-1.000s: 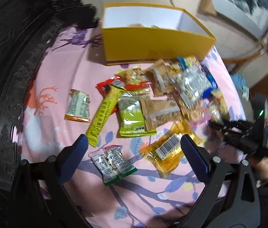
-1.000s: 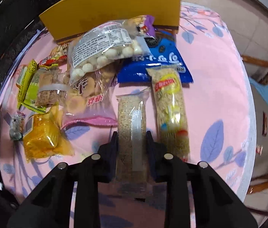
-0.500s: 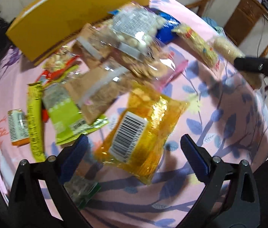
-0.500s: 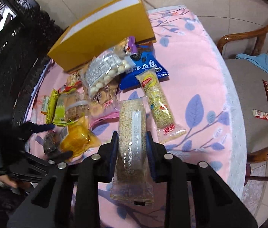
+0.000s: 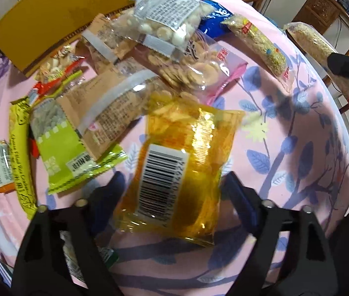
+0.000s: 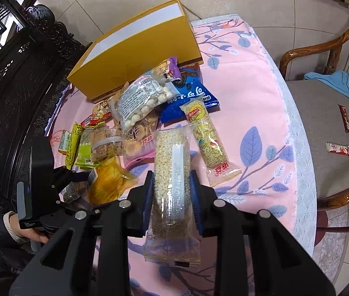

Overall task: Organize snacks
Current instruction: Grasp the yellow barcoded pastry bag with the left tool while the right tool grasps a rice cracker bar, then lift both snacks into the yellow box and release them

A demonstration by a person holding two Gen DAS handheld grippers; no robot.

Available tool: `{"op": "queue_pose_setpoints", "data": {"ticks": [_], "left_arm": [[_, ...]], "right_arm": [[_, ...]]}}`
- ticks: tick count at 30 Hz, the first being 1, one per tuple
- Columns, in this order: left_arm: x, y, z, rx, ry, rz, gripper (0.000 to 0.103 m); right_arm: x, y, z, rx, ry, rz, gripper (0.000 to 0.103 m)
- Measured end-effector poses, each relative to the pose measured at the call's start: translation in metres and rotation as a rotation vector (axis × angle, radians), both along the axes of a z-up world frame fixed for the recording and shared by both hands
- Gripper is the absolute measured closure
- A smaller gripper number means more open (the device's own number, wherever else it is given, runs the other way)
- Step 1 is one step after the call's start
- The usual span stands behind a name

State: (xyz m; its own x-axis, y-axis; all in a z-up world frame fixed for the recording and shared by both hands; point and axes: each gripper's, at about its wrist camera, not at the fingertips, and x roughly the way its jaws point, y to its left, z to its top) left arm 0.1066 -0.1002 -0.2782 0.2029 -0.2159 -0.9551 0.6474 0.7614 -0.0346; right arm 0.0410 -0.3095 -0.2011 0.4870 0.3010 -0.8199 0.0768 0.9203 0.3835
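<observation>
Pinching a long clear packet of puffed grain [image 6: 172, 172] between its blue pads, our right hand-held gripper [image 6: 172, 185] has its jaws pressed against the packet's two long sides, the packet standing lifted off the pink leaf-printed cloth of the desk [image 6: 260, 113] with its sealed lower end hanging free below the fingers. Our left hand-held gripper [image 5: 172, 187] is spread wide, its fingers standing either side of a yellow transparent bag with a barcode label [image 5: 181, 172]; we cannot tell whether the pads touch the bag yet, though the bag fills almost the whole gap. From the right wrist view we see that same left tool low at the desk's near-left edge, beside the yellow bag. Beyond the bag lies the heap of snacks: a lime-green packet [image 5: 63, 148] overlapped by a brown paper-look packet [image 5: 110, 113], a thin yellow cracker stick [image 5: 21, 155] and a small orange-edged packet [image 5: 0, 165] at the left, a clear bag of white balls [image 5: 167, 22] resting on a pink-edged bag of round biscuits [image 5: 199, 66], a blue packet [image 6: 189, 98], and a second long grain bar with a red and yellow label [image 6: 206, 133] lying flat just right of the held one. At the far side stands the open yellow box [image 6: 137, 56], touching the heap's back edge.
</observation>
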Motion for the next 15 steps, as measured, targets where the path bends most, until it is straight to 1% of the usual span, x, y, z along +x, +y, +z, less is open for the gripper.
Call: {"op": "queue_pose_setpoints", "data": {"ticks": [1,3,5,7,10,11,13,15], "left_arm": [[-0.001,0.001,0.001,0.000,-0.006,-0.001,0.031],[-0.001,0.004,0.002,-0.017,0.001,0.003,0.035],[-0.003,0.007,0.002,-0.027,-0.005,0.013,0.048],[0.002,0.010,0.006,-0.042,-0.002,0.023,0.057],[0.004,0.013,0.010,-0.067,0.006,0.044,0.059],[0.003,0.014,0.010,-0.067,0.003,0.045,0.063],[0.001,0.016,0.010,-0.067,0.002,0.048,0.064],[-0.001,0.019,0.014,-0.082,-0.006,0.054,0.064]], "right_arm": [[0.000,0.000,0.001,0.000,-0.001,-0.001,0.074],[0.001,0.001,0.002,0.002,-0.001,-0.003,0.074],[0.001,0.002,0.003,0.000,-0.004,-0.001,0.074],[0.002,0.004,0.005,0.002,-0.005,0.001,0.074],[0.003,0.006,0.006,0.005,-0.006,0.007,0.074],[0.003,0.007,0.007,0.003,-0.006,0.008,0.074],[0.004,0.008,0.007,0.007,-0.004,0.011,0.074],[0.006,0.009,0.009,0.007,-0.008,0.013,0.074]]}}
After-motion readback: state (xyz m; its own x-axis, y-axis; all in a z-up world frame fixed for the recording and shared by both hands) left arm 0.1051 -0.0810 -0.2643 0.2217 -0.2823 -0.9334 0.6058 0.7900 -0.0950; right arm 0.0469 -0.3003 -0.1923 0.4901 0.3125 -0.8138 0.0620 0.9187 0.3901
